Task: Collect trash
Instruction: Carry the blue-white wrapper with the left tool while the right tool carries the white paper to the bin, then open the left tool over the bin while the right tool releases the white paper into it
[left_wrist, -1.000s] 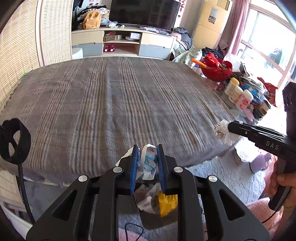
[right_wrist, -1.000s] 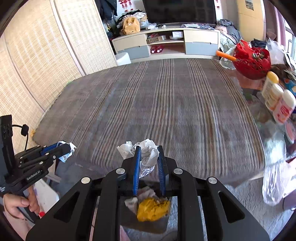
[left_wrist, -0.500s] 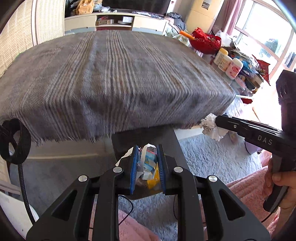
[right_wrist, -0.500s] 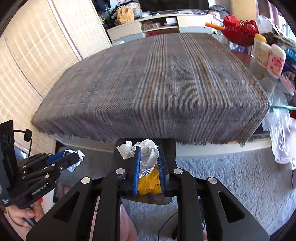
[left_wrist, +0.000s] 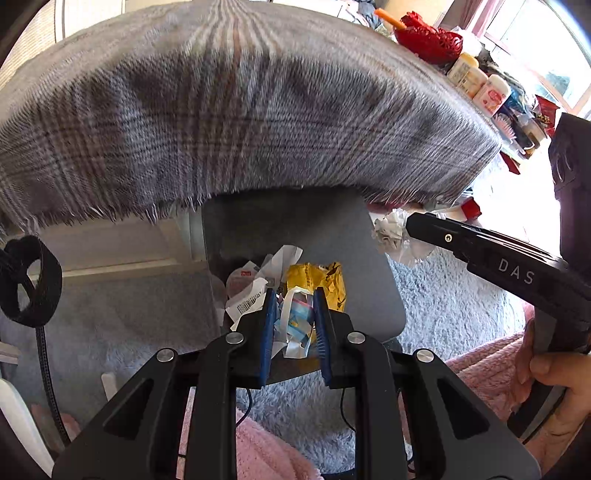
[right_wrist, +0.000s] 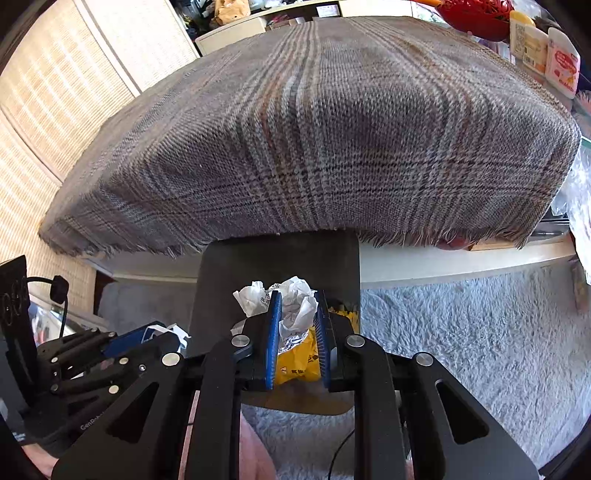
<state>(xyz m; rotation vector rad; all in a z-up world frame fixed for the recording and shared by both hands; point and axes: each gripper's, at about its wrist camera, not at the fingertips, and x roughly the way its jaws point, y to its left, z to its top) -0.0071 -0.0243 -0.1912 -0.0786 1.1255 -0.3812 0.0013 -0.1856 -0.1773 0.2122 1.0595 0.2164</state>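
Left hand-held gripper (left_wrist: 293, 317): nearly closed, blue pads pinching a crumpled blue-and-white wrapper (left_wrist: 295, 321); pointing steeply down over a dark grey bin (left_wrist: 369, 266). Inside the bin: a yellow packet (left_wrist: 317, 277), a white receipt with a barcode (left_wrist: 245, 301) and a small round lid with a red mark (left_wrist: 242, 275).

Right hand-held gripper (right_wrist: 297, 325): likewise nearly closed, clamped on a wad of white tissue and foil (right_wrist: 295, 314), with more tissue bulging out to the left of the pads; held above the same bin (right_wrist: 221, 273), yellow packet (right_wrist: 295, 363) directly below. Seen from the left wrist as a black arm marked DAS, tissue wad (left_wrist: 391, 232) at its tip, just beyond the bin's right edge.

Behind the bin: a bench draped in a grey plaid cloth (right_wrist: 314, 129), fringe overhanging the bin's far rim. Pale blue shaggy rug (right_wrist: 461, 332) on the floor around the bin. Red basket (left_wrist: 428, 38) and bottles (left_wrist: 480, 83) past the bench's far right corner.
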